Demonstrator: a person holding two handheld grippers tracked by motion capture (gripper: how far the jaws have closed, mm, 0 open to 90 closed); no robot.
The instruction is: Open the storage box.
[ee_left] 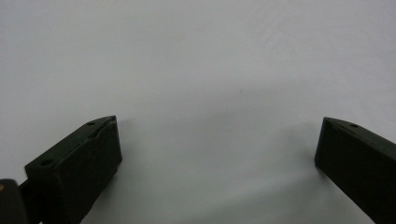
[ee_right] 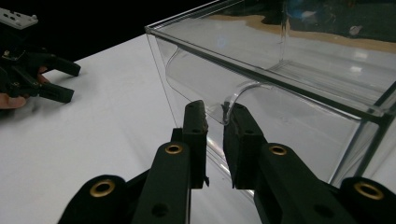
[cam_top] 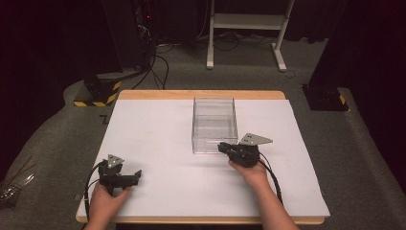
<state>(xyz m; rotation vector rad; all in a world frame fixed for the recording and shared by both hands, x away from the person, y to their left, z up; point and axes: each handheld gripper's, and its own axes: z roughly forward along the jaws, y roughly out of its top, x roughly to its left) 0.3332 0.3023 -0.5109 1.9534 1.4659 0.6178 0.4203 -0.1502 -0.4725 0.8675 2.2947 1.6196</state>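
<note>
From above, a clear box (cam_top: pixel 214 125) sits near the middle of the white desk (cam_top: pixel 158 129), a bit toward the far side. The right claw (cam_top: pixel 225 148) is at the box's near right corner, held by the right hand (cam_top: pixel 250 171). The left claw (cam_top: pixel 136 177) is well apart from the box, low over the near left part of the desk, held by the left hand (cam_top: pixel 106 199). A white frame (cam_top: pixel 246 28) stands on the floor past the desk. In the left gripper view, the two black jaws are wide apart over the bare white desk (ee_left: pixel 196 70), with nothing between them. In the right gripper view, the right claw (ee_right: pixel 215 112) has its jaws close together on a curved clear lip on the box (ee_right: pixel 289 79) wall, one jaw on each side of it. The left claw (ee_right: pixel 65 79) shows far off at the left, its jaws apart.
</note>
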